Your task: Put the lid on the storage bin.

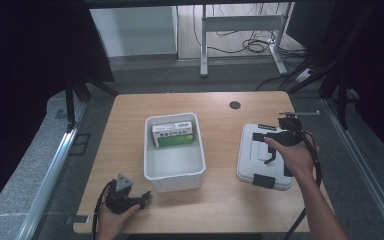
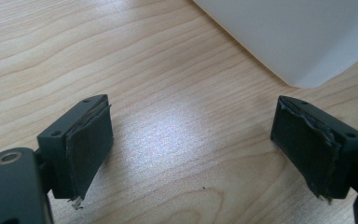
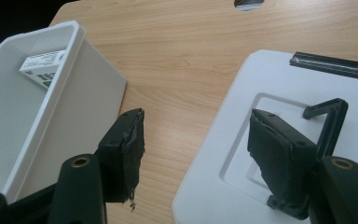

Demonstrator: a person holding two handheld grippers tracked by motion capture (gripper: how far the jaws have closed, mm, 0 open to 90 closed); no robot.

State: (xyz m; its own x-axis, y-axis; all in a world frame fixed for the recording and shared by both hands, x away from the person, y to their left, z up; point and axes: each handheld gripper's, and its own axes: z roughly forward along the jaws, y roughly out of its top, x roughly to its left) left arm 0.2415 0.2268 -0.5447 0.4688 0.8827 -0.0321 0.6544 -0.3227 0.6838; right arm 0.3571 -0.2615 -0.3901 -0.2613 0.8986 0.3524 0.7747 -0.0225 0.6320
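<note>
Nearest us, our left hand-held gripper (image 1: 141,199) rests low on the table (image 1: 220,200) just beside the front corner of the white bin (image 1: 175,179), its jaws spread wide over bare wood and holding nothing. Farther out on the right, our right hand-held gripper (image 1: 275,145) hovers over the white lid (image 1: 254,165), jaws spread apart, one beside the lid's black handle (image 3: 328,123) in the recess and the other past the lid's edge over the table. Beyond that, a green and white box (image 1: 176,134) leans against the far wall inside the bin.
</note>
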